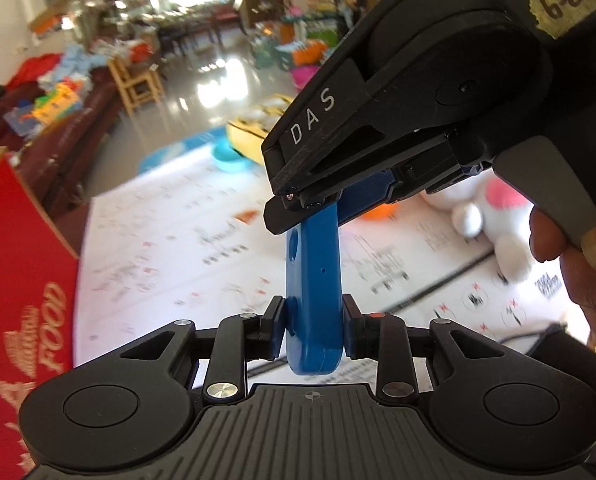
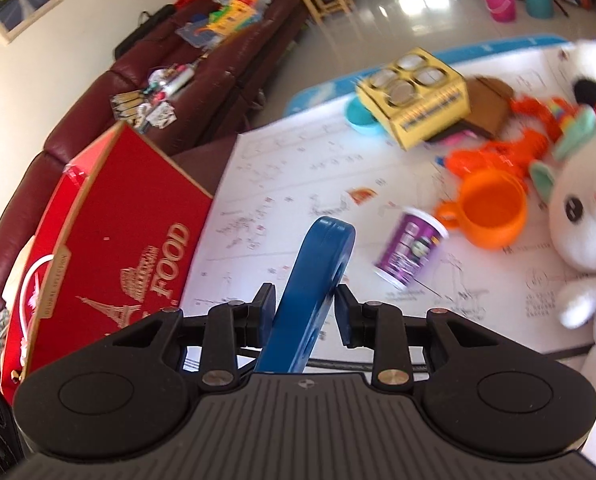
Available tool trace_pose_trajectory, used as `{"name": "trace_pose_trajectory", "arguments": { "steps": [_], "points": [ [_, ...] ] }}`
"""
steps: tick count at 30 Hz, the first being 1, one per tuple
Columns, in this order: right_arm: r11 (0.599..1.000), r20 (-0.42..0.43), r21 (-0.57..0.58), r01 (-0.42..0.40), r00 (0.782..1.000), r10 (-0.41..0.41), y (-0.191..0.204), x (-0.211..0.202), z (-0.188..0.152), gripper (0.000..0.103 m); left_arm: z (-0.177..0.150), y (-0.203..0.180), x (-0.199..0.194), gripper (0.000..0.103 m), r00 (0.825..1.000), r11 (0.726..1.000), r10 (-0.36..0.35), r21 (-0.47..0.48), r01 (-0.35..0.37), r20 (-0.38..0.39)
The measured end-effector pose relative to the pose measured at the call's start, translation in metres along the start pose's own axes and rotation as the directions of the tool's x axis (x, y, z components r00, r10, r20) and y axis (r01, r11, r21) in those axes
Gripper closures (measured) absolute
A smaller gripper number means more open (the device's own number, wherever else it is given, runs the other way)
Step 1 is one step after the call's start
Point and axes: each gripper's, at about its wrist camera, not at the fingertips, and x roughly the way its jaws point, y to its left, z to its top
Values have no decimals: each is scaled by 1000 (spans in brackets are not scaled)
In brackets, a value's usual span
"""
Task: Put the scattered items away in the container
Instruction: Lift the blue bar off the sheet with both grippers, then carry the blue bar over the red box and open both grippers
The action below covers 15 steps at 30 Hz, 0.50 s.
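Two grippers: we see both on one blue tool (image 1: 313, 300), held above the table.
Left gripper (image 1: 313, 322): pads pinching the tool's lower end.
Right gripper (image 2: 305, 312): left pad touching the tool; right pad apart from it.
Red box (image 2: 110, 248): one, open, at the table's left edge.
Scattered: one purple cup (image 2: 412, 246), one orange cup (image 2: 492, 214), one white plush (image 2: 586, 216), one yellow carton (image 2: 418, 98).
Free room: bare paper sheet (image 2: 298, 168) between box and cups.

red box (image 2: 110, 240) left, toys (image 2: 578, 216) crowding right
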Motion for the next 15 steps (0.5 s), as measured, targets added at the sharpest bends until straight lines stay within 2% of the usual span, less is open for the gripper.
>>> {"name": "trace_pose_trajectory", "arguments": {
  "steps": [4, 8, 15],
  "points": [
    [994, 19, -98, -49, 999, 51, 43, -6, 17, 67, 8, 27, -29, 75, 996, 996, 59, -71, -55, 62],
    [968, 31, -223, -114, 992, 124, 101, -8, 34, 67, 13, 63, -62, 74, 984, 978, 138, -170, -117, 115],
    [872, -4, -421, -252, 961, 276, 216, 5, 51, 67, 7, 134, -120, 72, 942, 911, 303, -336, -241, 146]
  ]
}}
